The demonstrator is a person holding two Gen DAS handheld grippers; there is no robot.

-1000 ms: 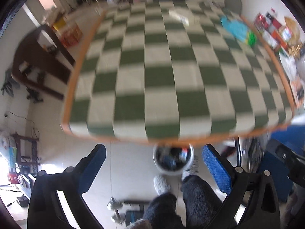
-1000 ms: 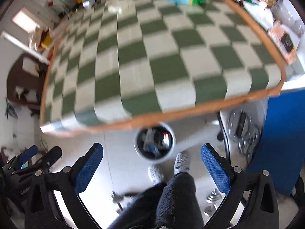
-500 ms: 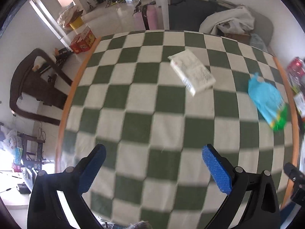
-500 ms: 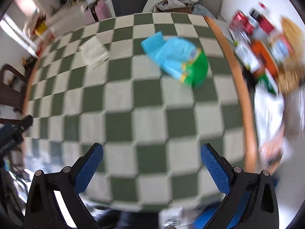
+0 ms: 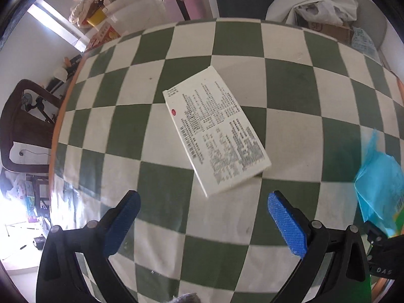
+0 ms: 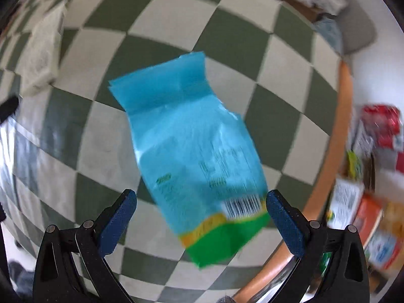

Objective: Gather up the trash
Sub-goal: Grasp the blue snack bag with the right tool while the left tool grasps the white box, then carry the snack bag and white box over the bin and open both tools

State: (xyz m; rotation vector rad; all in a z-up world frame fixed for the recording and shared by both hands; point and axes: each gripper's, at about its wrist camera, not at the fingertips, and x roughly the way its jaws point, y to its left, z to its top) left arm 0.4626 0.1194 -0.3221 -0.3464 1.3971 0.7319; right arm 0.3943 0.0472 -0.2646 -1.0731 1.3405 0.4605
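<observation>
Left gripper gapes released before a white printed box; right gripper, released, straddles a blue-green wrapper on the checkered desk.

checkered tablecloth | dark wooden chair left | cardboard box far | packaged goods right
</observation>
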